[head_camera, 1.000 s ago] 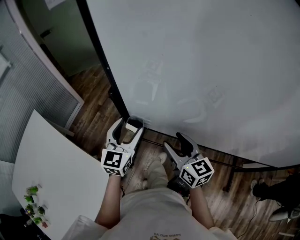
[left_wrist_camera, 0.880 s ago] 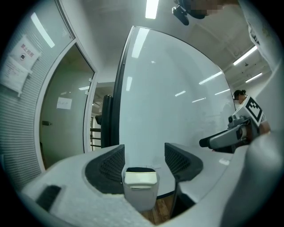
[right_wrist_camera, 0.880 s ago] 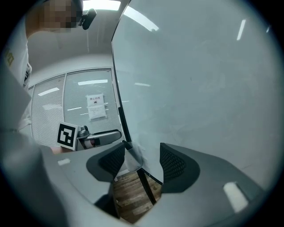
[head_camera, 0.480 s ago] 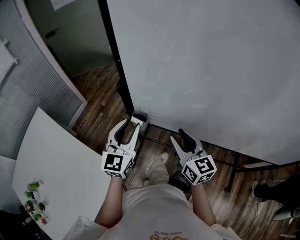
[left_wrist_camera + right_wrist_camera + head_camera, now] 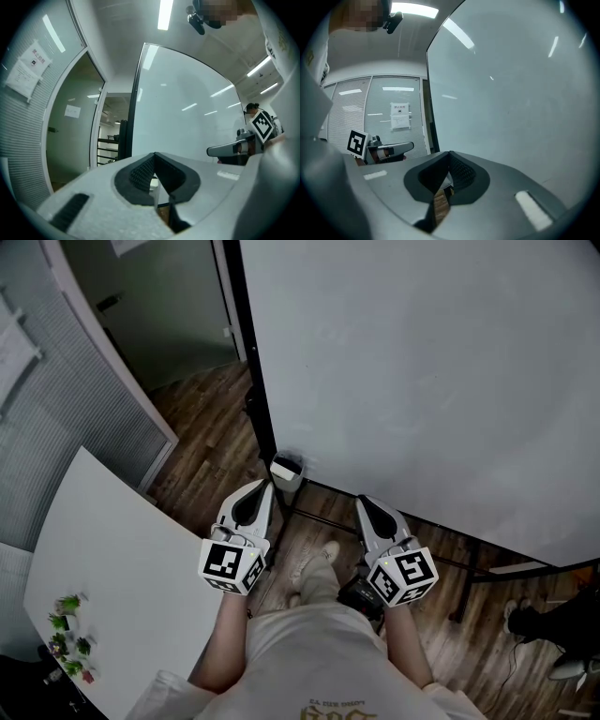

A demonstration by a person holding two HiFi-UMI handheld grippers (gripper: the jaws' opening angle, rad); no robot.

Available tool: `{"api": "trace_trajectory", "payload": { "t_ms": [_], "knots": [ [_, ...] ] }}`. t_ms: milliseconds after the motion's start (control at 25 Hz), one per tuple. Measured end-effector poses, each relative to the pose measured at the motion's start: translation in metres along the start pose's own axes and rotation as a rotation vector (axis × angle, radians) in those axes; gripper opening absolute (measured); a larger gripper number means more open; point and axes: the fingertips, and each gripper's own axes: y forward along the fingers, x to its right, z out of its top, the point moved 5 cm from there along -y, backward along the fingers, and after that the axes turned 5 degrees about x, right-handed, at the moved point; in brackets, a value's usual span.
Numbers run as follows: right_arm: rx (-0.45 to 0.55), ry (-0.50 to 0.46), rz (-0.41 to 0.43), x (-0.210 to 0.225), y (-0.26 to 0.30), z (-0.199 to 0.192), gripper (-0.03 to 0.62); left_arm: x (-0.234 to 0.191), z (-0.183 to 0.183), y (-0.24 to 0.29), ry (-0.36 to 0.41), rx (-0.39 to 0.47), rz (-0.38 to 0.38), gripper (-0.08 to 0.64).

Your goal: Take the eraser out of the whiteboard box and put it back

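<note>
white whiteboard [image 5: 422, 362], black frame [image 5: 255, 371]; dark brown plank floor [image 5: 202, 418]; pale grey left hand-held gripper [image 5: 260, 487] and right hand-held gripper [image 5: 365, 503], black-and-white square markers [image 5: 223, 563].

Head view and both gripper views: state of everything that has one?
left gripper, shut, jaws just closed, nothing between them
right gripper, shut, jaws just closed, nothing between them
whiteboard box, open-topped, something pale inside, not gripped
whiteboard, upright, no writing visible
</note>
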Motion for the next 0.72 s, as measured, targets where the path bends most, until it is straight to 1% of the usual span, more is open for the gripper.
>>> {"api": "trace_trajectory", "payload": {
  "t_ms": [720],
  "knots": [
    [-0.008, -0.020, -0.001, -0.0074, 0.0044, 0.0016, 0.011, -0.0079, -0.0028, -0.0044, -0.017, -0.011, -0.004, 0.005]
  ]
}}
